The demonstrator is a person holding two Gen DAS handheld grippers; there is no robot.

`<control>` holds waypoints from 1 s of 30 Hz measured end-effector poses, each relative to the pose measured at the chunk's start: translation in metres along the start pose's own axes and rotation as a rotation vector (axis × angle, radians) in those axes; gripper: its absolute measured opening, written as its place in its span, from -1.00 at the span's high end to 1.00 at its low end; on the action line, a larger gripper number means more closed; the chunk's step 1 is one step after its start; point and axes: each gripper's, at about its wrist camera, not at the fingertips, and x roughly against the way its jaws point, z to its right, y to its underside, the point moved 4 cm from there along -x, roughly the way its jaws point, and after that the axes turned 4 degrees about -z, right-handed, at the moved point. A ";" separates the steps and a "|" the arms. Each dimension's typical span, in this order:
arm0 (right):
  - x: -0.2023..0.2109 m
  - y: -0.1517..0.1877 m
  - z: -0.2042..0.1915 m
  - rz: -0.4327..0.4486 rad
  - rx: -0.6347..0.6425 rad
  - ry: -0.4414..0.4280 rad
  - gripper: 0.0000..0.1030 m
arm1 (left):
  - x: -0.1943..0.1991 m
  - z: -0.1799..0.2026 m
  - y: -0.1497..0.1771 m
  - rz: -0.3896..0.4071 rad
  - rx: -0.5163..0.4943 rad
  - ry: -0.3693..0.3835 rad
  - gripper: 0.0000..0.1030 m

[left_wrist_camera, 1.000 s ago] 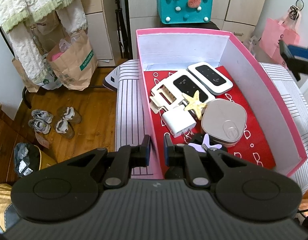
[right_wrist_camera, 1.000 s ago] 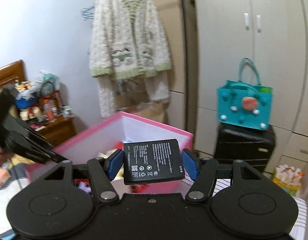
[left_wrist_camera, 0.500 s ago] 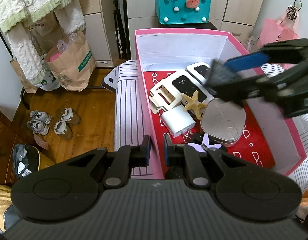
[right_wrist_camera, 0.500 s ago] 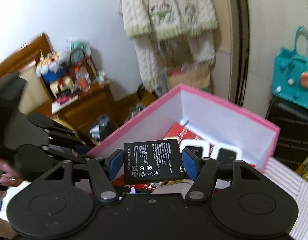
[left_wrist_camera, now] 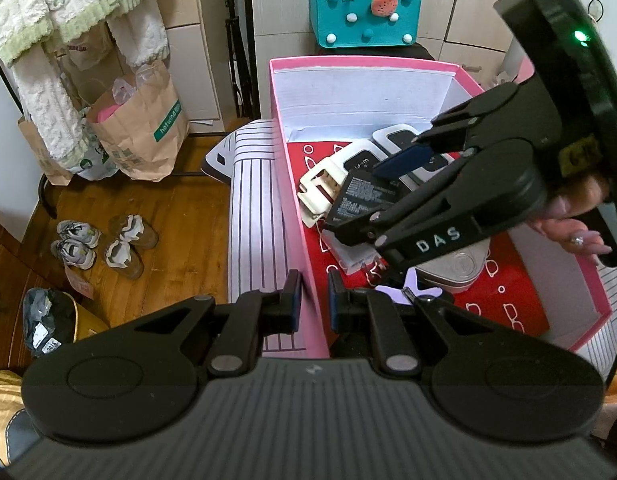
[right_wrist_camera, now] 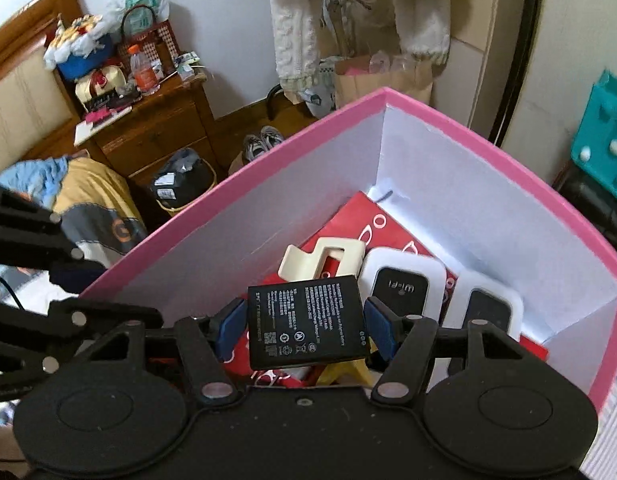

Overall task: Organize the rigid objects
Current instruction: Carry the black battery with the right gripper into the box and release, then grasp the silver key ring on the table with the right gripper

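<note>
The box [left_wrist_camera: 364, 80], pink outside and white inside with a red lining, fills the middle of the left wrist view and sits on a striped surface. In it lie two white routers [right_wrist_camera: 400, 280], a cream clip [right_wrist_camera: 320, 258], a grey tin [left_wrist_camera: 456, 270] and, at 6 o'clock near the front wall, a lilac star-shaped piece [left_wrist_camera: 408, 286]. A yellow item shows under the right tool but is too hidden to name.

The step in hand looks like placing: the battery [right_wrist_camera: 306, 322] is being carried into the box to join the other hard items. It is clamped flat between the blue pads of the right hand-held gripper [right_wrist_camera: 304, 326], label up, and hangs above the red lining, in front of the clip and at 9 o'clock of the nearer router. It does not appear to touch anything below.

The left hand-held gripper [left_wrist_camera: 312, 302] has its jaws drawn together on the box's front-left wall, at 6 o'clock of the box, apparently steadying it.

The right tool enters from 3 o'clock in the left view, tilted steeply down, with the person's hand [left_wrist_camera: 576, 216] wrapped round its grip outside the right wall.

Next, I judge, the battery must go lower onto a bare patch of lining or flat atop the items, then the pads must part. The crowding leaves little free floor.
</note>
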 end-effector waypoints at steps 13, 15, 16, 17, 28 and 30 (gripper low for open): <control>0.110 0.043 0.020 0.243 -0.107 -0.060 -0.40 | 0.000 -0.003 0.003 0.004 -0.009 0.007 0.76; 0.127 0.057 0.023 0.273 -0.114 -0.040 -0.41 | -0.001 -0.003 0.003 0.004 -0.008 0.008 0.76; 0.134 0.063 0.026 0.283 -0.123 -0.027 -0.42 | -0.001 -0.003 0.003 0.003 -0.009 0.008 0.76; 0.139 0.070 0.028 0.291 -0.131 -0.013 -0.42 | -0.001 -0.003 0.003 0.003 -0.008 0.008 0.76; 0.164 0.146 0.062 0.329 -0.280 0.111 -0.46 | 0.000 -0.003 0.001 0.001 -0.003 0.006 0.76; 0.164 0.163 0.072 0.328 -0.324 0.129 -0.46 | 0.000 -0.003 0.001 0.001 0.000 0.007 0.76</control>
